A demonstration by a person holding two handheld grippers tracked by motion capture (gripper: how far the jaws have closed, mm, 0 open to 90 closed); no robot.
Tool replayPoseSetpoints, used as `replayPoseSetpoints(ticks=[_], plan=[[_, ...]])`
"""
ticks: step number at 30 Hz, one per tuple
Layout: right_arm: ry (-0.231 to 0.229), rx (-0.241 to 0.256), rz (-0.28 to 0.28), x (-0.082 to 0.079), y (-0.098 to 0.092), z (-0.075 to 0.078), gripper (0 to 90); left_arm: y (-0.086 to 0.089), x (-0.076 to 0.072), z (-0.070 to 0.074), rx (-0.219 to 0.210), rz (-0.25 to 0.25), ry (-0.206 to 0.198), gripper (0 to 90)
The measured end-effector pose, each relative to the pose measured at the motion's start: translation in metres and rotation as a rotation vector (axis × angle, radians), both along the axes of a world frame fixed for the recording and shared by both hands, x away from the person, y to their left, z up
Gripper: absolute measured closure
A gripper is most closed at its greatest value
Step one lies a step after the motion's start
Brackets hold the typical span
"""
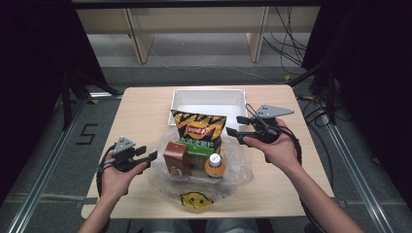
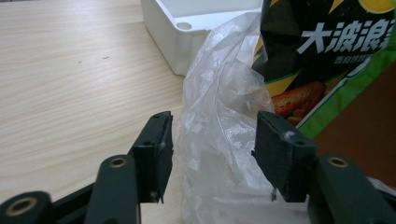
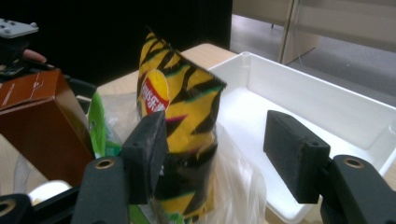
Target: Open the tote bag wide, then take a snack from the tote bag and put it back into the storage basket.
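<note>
**Plastic bag at mid-bench, both fingers spread**

The clear plastic bag [image 1: 238,171] lies at the middle of the bench [image 1: 141,109], holding a chip bag [image 1: 198,130], a brown carton [image 1: 175,158] and an orange-capped bottle [image 1: 214,165]. My left gripper [image 2: 212,144] has its fingers spread around the bag's crumpled left edge. My right gripper [image 3: 215,154] is also spread, beside the chip bag. A white tub [image 1: 209,99] stands just behind.

Yellow-and-black striped chip bag [image 1: 197,127], brown carton [image 1: 176,158]
</note>
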State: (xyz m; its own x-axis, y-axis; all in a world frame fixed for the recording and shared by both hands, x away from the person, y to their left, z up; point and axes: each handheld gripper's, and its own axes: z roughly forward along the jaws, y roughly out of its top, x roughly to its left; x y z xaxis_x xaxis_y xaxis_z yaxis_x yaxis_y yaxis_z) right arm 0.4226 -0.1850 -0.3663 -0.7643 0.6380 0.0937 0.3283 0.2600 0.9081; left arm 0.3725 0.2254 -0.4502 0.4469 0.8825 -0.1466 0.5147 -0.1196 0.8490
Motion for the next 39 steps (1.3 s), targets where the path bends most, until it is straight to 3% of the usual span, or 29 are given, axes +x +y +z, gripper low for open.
replayPoseSetpoints(ticks=[2,3,5,12,13,15,16,17,21,39], plan=[[-0.024,-0.004,0.009,0.005,0.002,0.000,39.4,0.003,-0.006,0.001,-0.009,0.016,0.003,42.3],[-0.018,0.029,-0.024,0.004,0.005,-0.001,39.2,0.005,-0.008,0.002,-0.012,0.023,0.007,41.3],[-0.010,0.019,0.008,0.008,0.006,0.002,38.4,0.008,-0.014,0.003,-0.022,0.039,0.005,39.5],[-0.024,0.033,0.003,0.015,0.009,0.005,36.6,0.021,-0.034,-0.001,-0.017,0.069,0.001,38.0],[-0.010,0.040,-0.013,0.013,0.010,0.002,36.4,0.025,-0.037,-0.001,-0.021,0.081,0.001,38.0],[-0.028,0.039,-0.011,0.014,0.011,0.001,36.3,0.028,-0.039,-0.002,-0.021,0.091,0.000,38.0],[-0.011,0.025,-0.003,0.013,0.011,0.000,35.9,0.028,-0.040,-0.002,-0.026,0.095,0.000,37.8],[-0.002,0.046,-0.007,0.012,0.012,-0.001,35.9,0.029,-0.040,-0.003,-0.031,0.100,-0.004,37.6],[-0.017,0.028,-0.012,0.011,0.013,0.000,35.6,0.027,-0.042,-0.005,-0.039,0.112,-0.021,37.6],[-0.027,0.042,0.019,0.013,0.019,-0.001,34.5,0.024,-0.043,-0.013,-0.025,0.126,-0.036,37.4]])
